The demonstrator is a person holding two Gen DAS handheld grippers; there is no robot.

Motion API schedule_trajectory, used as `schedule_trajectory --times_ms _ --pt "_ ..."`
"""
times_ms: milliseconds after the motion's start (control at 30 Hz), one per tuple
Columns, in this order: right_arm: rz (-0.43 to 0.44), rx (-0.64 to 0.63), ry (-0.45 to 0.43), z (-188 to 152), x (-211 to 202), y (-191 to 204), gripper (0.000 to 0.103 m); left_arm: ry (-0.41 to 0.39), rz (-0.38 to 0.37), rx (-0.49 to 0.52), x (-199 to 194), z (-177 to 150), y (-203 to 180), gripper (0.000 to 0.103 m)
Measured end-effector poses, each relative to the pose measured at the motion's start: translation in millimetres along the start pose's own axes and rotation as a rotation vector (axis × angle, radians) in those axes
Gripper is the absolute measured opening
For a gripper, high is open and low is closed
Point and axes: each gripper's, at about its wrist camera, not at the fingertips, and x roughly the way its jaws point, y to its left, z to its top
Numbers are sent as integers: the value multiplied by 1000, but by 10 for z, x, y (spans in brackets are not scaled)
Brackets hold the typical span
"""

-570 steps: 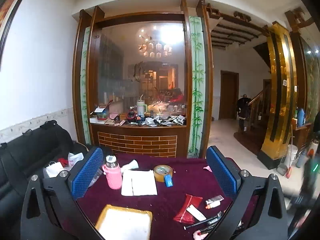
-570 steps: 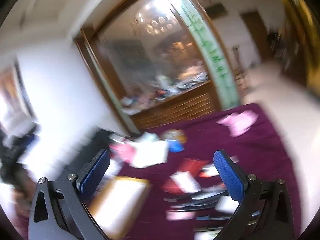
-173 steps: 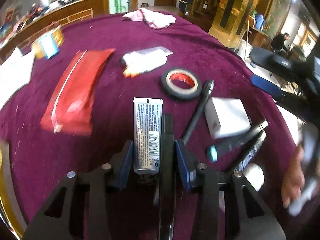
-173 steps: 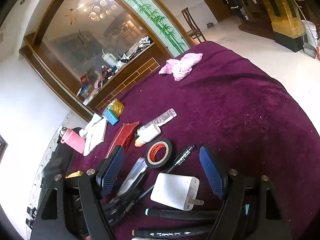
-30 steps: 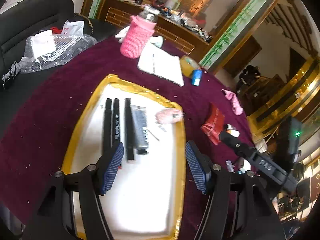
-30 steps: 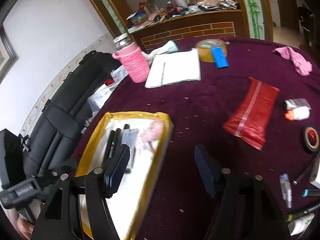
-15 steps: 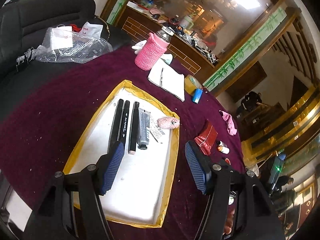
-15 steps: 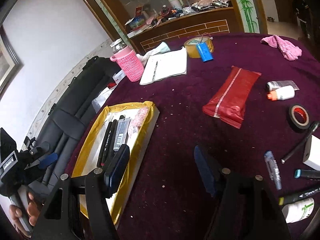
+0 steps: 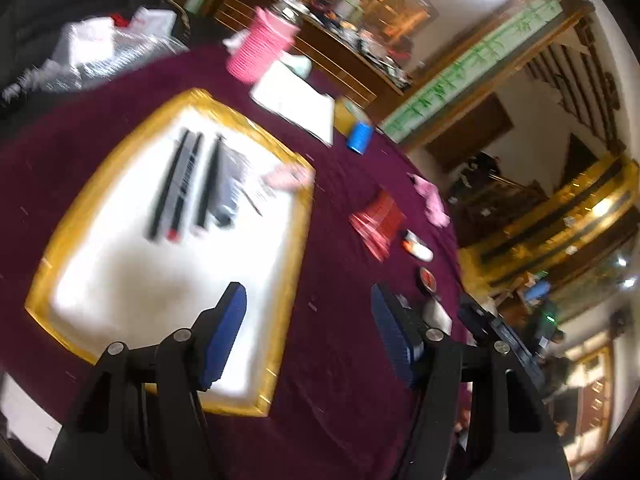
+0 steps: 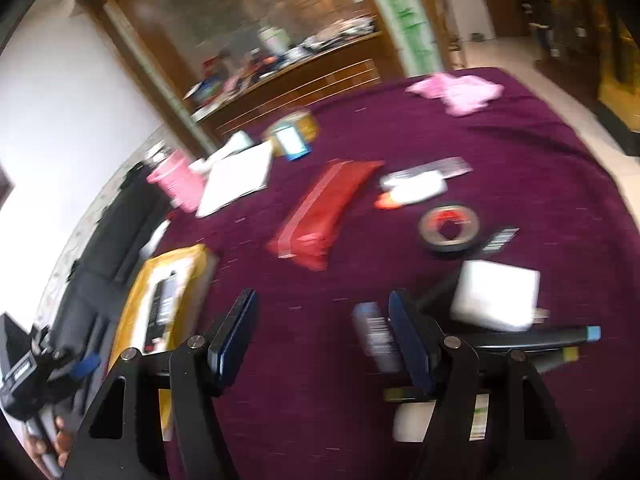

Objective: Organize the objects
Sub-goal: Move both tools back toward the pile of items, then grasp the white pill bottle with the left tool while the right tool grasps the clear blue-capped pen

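Observation:
A white tray with a gold rim (image 9: 288, 276) lies on the purple cloth and holds three black markers (image 9: 180, 184), a grey tube (image 9: 230, 184) and a small pink thing (image 9: 286, 178). My left gripper (image 9: 308, 326) is open and empty above the tray's right rim. My right gripper (image 10: 322, 330) is open and empty above bare cloth. Near it lie a small striped tube (image 10: 376, 338), a white charger (image 10: 496, 294), black markers (image 10: 532, 338), a black tape roll (image 10: 450, 232), a red pouch (image 10: 324, 208) and a white bottle (image 10: 414, 188). The tray also shows at the right wrist view's left (image 10: 136, 304).
A pink sleeved bottle (image 9: 260, 48), a white notebook (image 9: 296, 100), yellow tape with a blue dispenser (image 9: 358, 130) and a pink cloth (image 10: 456, 90) sit at the table's far side. A black sofa (image 10: 116, 224) with plastic bags is on the left. The table edge drops off on the right.
Both views have swung right and are blurred by motion. My left gripper has moved off the tray's middle toward its right rim. My right gripper has moved toward the loose items on the right.

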Motion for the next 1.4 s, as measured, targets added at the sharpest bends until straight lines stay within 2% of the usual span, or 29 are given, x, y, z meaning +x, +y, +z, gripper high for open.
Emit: schedule_trajectory --times_ms 67,200,367,533,667,767,867,967,1033,1100,1233,1400 --pt "-48 38 -12 17 -96 -271 62 19 -15 28 27 -95 -81 64" --pt "-124 106 -30 -28 -285 -741 62 66 -27 156 159 -303 -370 64" --pt "-132 184 20 -174 -286 -1054 62 106 21 323 408 -571 -642 64" --pt "-27 243 88 -354 -127 -1036 62 160 22 339 532 -684 -626 64" --pt "80 265 135 -493 47 -821 62 149 43 324 536 -656 -547 64" --pt "165 221 162 -569 203 -476 64 151 45 308 550 -640 -500 64" --pt "262 131 232 -638 425 -51 64 152 46 317 554 -659 -490 64" --pt "445 94 364 -761 645 293 64 156 45 336 577 -679 -502 64" --pt "490 84 367 -780 648 399 64 163 41 359 606 -710 -526 64" --pt "445 58 314 -745 558 391 64 175 39 391 646 -757 -558 64" --pt "361 92 256 -685 405 148 64 207 45 481 794 -913 -694 64" --pt "279 121 197 -636 240 -148 65 241 119 592 1067 -1075 -878 64"
